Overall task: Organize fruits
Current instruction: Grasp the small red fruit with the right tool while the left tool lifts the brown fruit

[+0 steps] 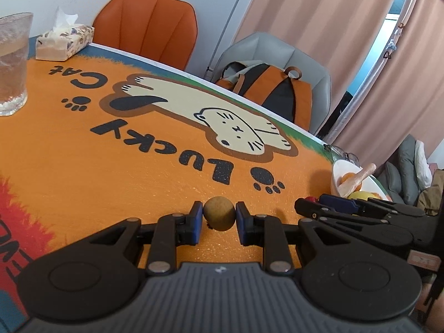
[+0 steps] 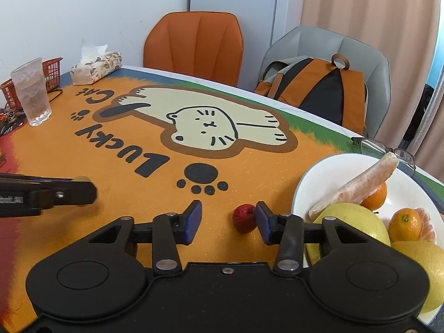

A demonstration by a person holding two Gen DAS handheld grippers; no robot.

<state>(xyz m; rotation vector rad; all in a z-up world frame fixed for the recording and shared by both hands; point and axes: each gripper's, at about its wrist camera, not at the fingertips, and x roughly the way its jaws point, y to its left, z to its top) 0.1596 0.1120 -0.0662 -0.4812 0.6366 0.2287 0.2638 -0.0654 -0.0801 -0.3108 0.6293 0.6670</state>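
My left gripper [image 1: 219,216] is clamped on a small tan-brown round fruit [image 1: 219,213]; my right gripper [image 2: 228,219] stands part-open, its right pad touching a red fruit [image 2: 244,217].

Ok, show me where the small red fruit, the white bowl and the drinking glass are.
small red fruit [image 2: 243,218], right wrist view, middle of its skin.
white bowl [image 2: 327,174], right wrist view, bare inner wall.
drinking glass [image 2: 33,94], right wrist view, middle of its side.

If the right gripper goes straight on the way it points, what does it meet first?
Probably the small red fruit, which lies between the right gripper fingers, close to one pad; beyond it there is only the orange mat.
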